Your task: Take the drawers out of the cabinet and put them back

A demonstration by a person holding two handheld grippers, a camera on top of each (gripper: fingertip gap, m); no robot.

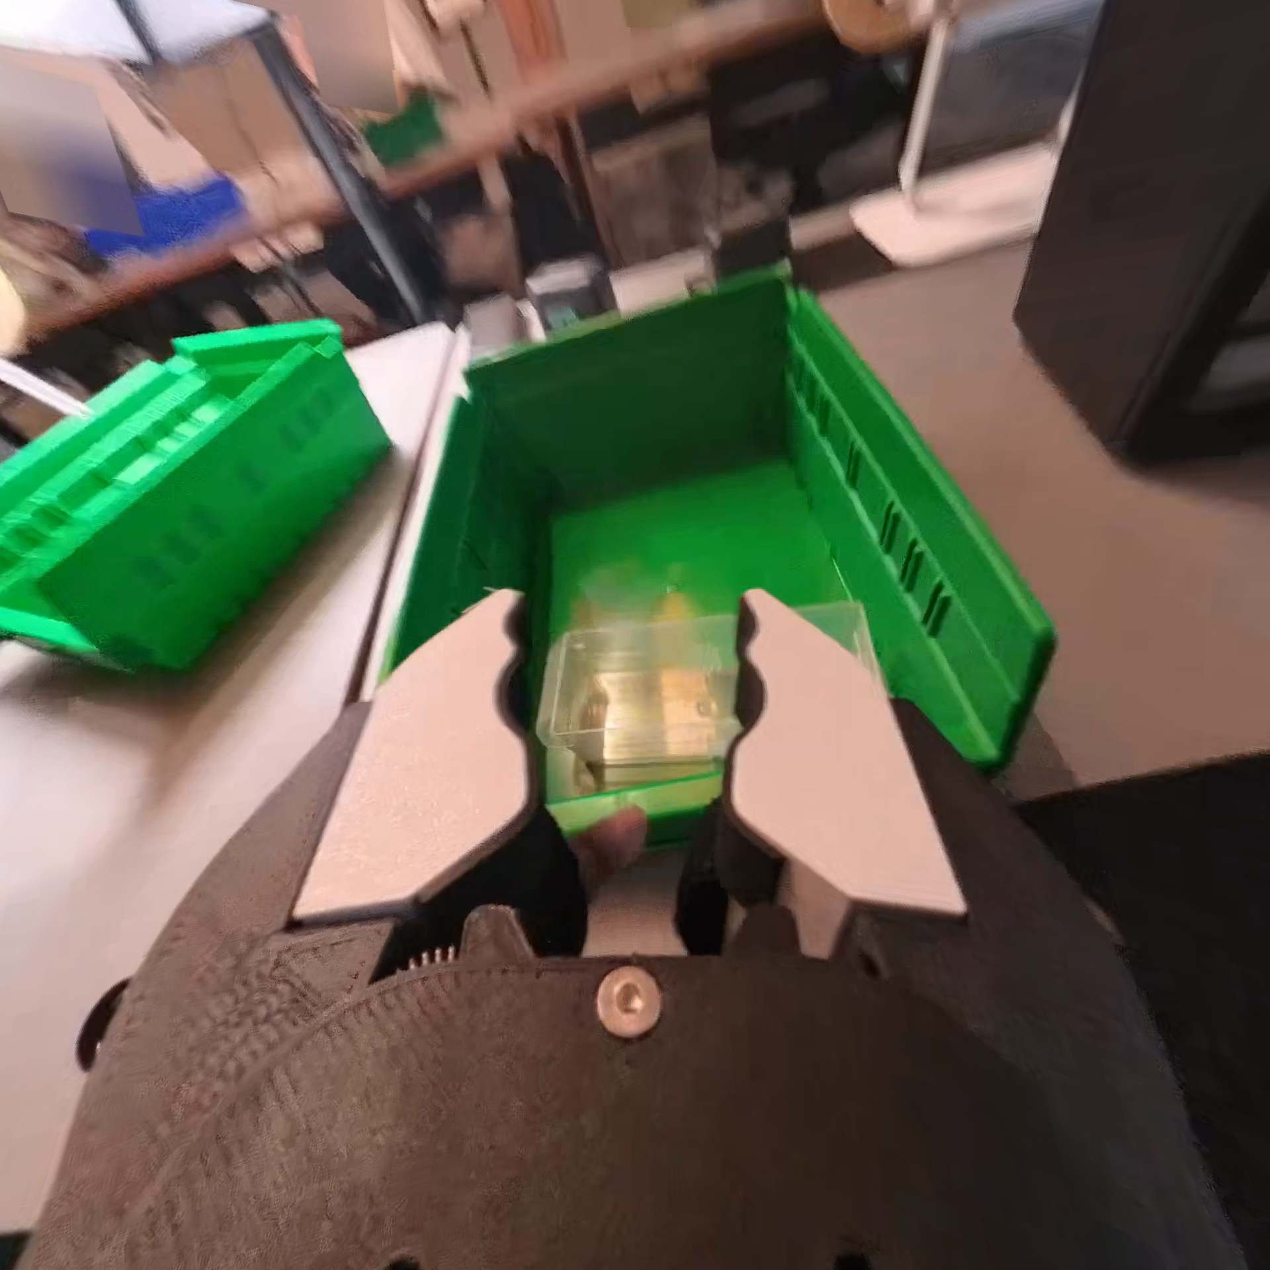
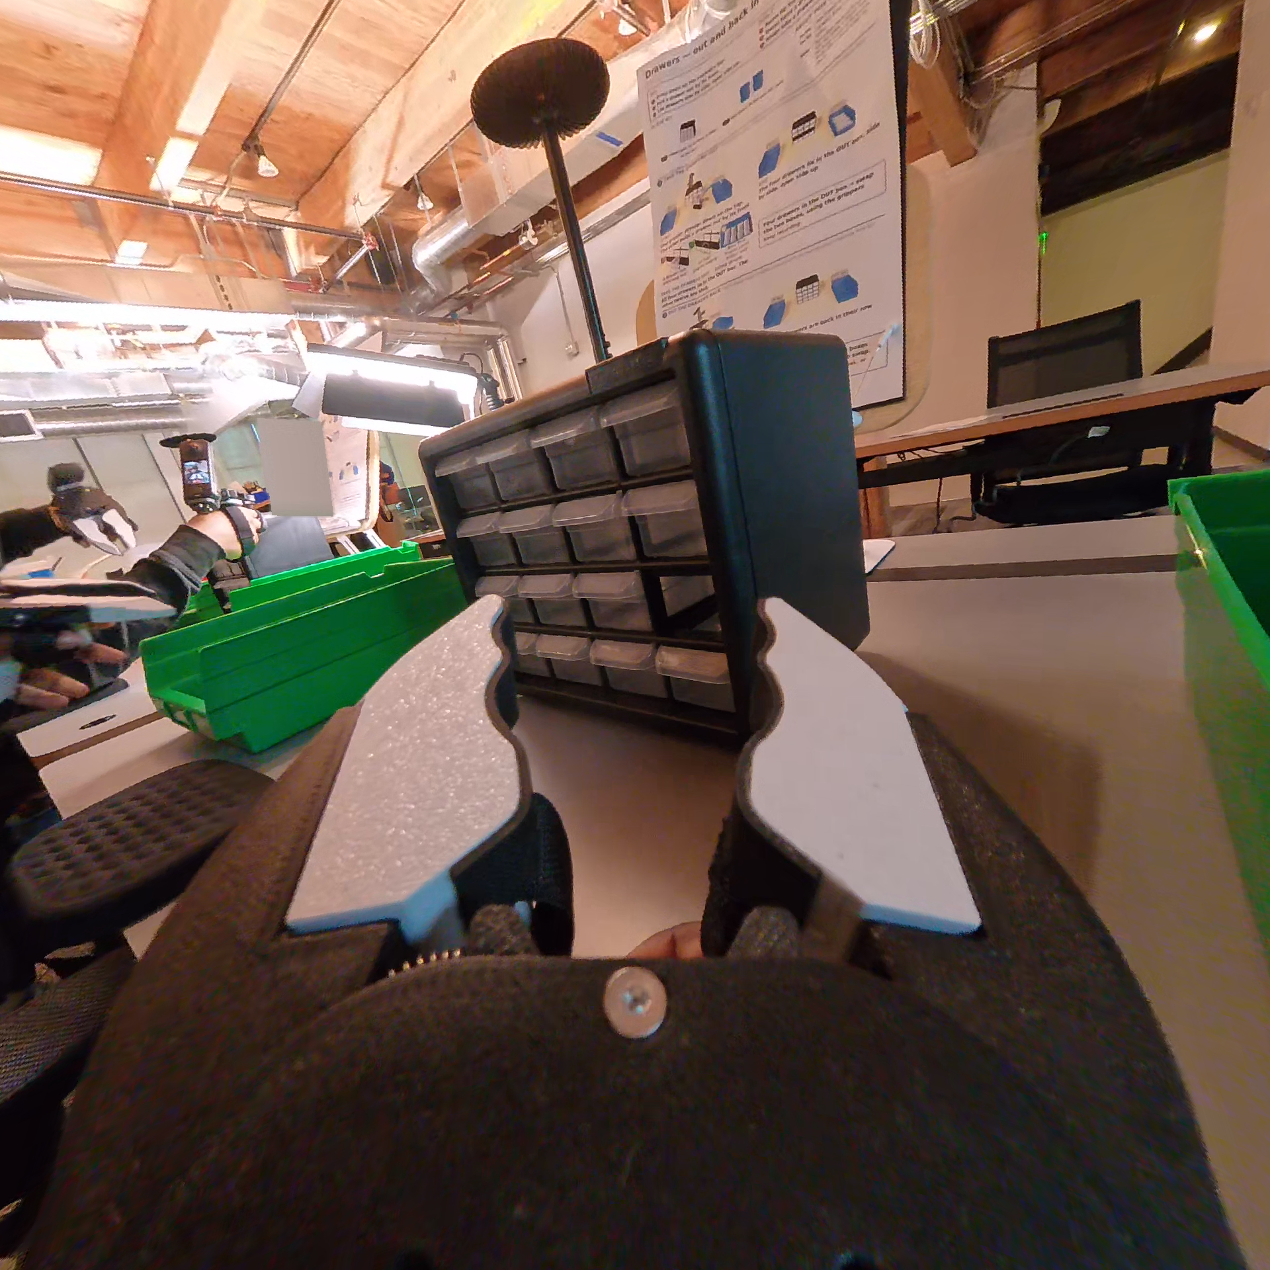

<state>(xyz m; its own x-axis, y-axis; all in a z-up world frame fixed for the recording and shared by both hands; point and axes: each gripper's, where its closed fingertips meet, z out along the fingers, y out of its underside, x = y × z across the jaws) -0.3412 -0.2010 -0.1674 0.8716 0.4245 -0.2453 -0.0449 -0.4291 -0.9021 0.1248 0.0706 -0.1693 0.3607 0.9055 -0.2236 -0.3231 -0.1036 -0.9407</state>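
Observation:
In the left wrist view my left gripper (image 1: pixel 630 601) hangs open over a green bin (image 1: pixel 928 550). A clear plastic drawer (image 1: pixel 632 694) with small yellowish parts lies on the bin's floor below the fingertips, and the pads do not press on it. This view is blurred. In the right wrist view my right gripper (image 2: pixel 632 608) is open and empty, low over the table, facing the black drawer cabinet (image 2: pixel 790 481). The cabinet holds several clear drawers. One slot (image 2: pixel 687 594) in the third row, at the right, is open and dark.
A second green bin (image 1: pixel 185 495) lies to the left on the grey table (image 1: pixel 137 790). In the right wrist view a green bin (image 2: pixel 295 646) stands left of the cabinet and another (image 2: pixel 1223 618) at the right edge. A person's arm with a gripper (image 2: pixel 103 529) shows far left.

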